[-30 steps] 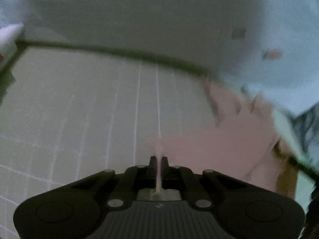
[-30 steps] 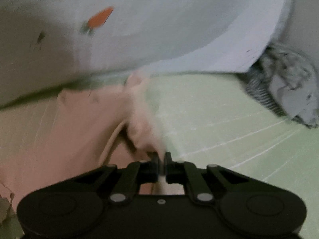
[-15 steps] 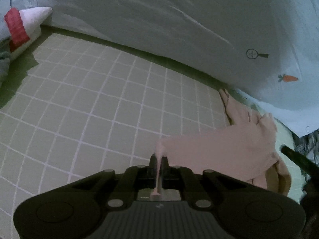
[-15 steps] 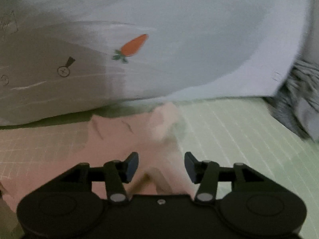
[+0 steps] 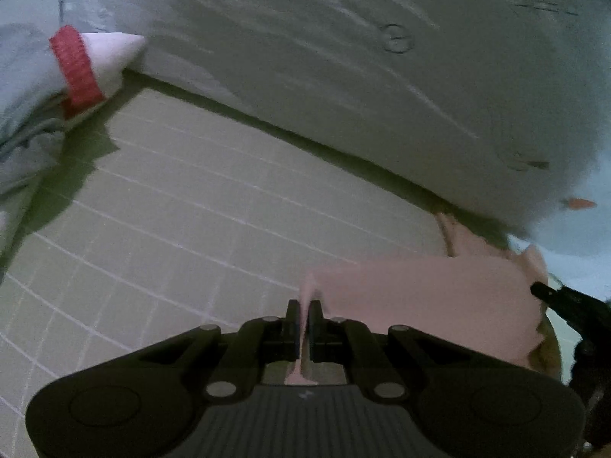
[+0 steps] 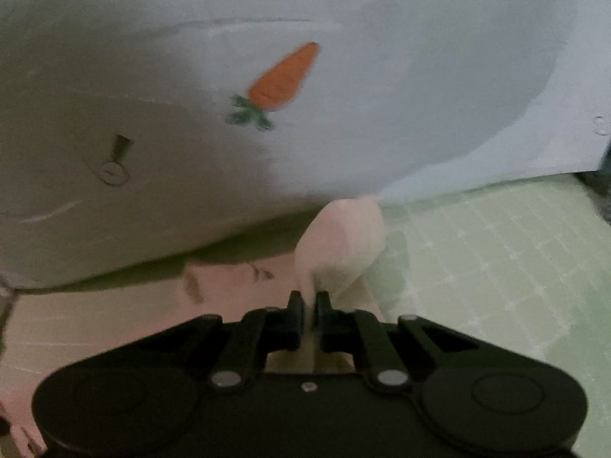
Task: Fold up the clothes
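A pale pink garment (image 5: 420, 294) lies on a green grid mat (image 5: 191, 229). My left gripper (image 5: 304, 305) is shut on one edge of it, with the cloth stretching to the right. In the right wrist view my right gripper (image 6: 309, 297) is shut on a bunched pink fold (image 6: 340, 240) of the same garment, the rest (image 6: 114, 305) spreading left over the mat (image 6: 496, 259). The tip of the right gripper (image 5: 565, 301) shows at the right edge of the left wrist view.
A white sheet printed with a carrot (image 6: 282, 80) hangs behind the mat. A white cloth with a red band (image 5: 76, 68) and grey-blue fabric (image 5: 23, 141) lie at the far left.
My right gripper was shut on the garment a second ago, opened, and has now shut on a bunched fold. My left gripper has kept its hold on the edge throughout.
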`<state>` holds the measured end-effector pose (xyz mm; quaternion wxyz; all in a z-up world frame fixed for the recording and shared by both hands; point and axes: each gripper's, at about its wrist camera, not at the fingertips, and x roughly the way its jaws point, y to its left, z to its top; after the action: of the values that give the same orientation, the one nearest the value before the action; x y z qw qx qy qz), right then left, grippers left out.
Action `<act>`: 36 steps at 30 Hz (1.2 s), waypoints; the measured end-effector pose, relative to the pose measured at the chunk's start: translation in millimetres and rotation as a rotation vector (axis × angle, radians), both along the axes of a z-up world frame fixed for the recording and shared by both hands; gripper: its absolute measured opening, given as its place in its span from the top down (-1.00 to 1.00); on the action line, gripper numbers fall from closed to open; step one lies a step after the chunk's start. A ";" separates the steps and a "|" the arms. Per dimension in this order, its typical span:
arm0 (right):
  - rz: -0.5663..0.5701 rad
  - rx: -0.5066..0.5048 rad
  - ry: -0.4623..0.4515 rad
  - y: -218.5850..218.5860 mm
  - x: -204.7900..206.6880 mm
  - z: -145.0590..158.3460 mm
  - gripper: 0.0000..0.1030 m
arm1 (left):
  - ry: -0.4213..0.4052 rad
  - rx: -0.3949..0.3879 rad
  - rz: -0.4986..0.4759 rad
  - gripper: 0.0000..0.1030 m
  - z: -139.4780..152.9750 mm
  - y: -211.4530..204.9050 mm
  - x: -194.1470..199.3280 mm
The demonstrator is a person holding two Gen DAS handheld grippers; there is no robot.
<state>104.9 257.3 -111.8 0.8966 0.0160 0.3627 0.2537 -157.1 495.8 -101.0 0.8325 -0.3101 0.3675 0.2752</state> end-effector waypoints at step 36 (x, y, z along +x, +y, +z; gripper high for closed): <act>-0.189 -0.282 -0.040 -113.6 -194.5 -7.6 -0.32 | -0.048 -0.023 -0.085 0.91 26.2 -59.1 -40.5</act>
<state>-89.6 143.7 -119.5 0.9168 -0.0808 0.3737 0.1149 -197.6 436.7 -74.8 0.8484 -0.3105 0.3634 0.2275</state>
